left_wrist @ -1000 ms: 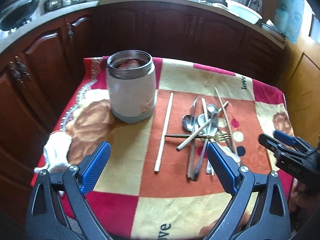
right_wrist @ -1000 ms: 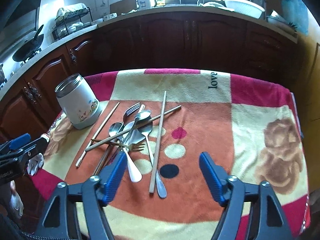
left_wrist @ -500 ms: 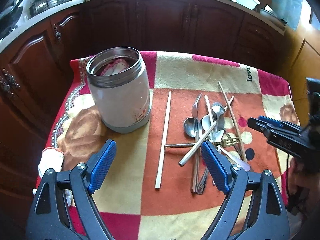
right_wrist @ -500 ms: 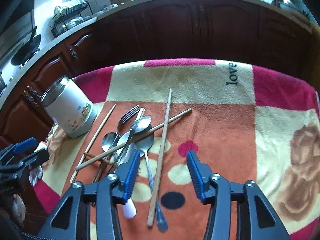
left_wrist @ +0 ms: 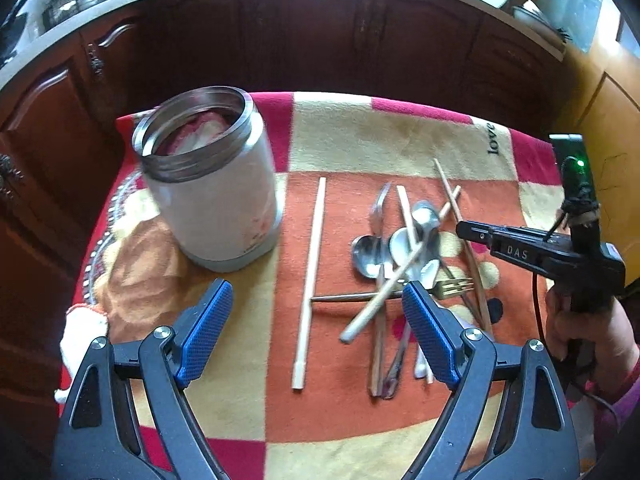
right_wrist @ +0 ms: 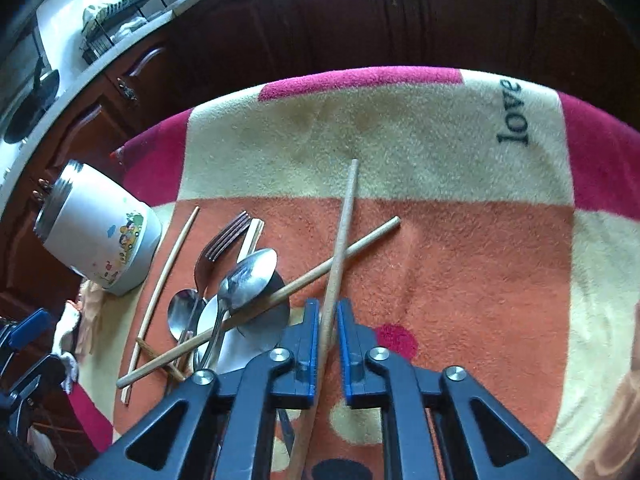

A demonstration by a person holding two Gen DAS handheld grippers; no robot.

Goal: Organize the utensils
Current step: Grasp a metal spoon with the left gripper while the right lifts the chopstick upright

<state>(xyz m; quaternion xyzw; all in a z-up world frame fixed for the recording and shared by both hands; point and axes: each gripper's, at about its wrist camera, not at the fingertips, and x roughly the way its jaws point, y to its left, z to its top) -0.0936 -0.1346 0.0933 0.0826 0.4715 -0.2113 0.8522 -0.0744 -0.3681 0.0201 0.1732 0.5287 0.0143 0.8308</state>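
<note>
A wooden chopstick (right_wrist: 345, 228) lies on the patchwork cloth (right_wrist: 460, 264), crossing a second chopstick (right_wrist: 352, 246). My right gripper (right_wrist: 329, 306) is low over it and its jaws are closing, with the chopstick between the blue pads and a thin gap still showing on the right side. Left of it lies a heap of spoons and forks (left_wrist: 400, 248). My left gripper (left_wrist: 314, 292) hangs open above the cloth with nothing between its fingers, over a lone chopstick (left_wrist: 316, 240). The white jar (left_wrist: 216, 208) stands open at the left.
Dark wooden cabinets (left_wrist: 320, 32) ring the table on the far and left sides. A person's hand (left_wrist: 580, 328) holds the right gripper's handle at the right edge. A white rag (left_wrist: 80, 332) hangs at the cloth's left edge.
My right gripper came down onto the pile's right side and its jaws narrowed from wide open to close around one chopstick. My left gripper drifted forward and slightly lower, still open.
</note>
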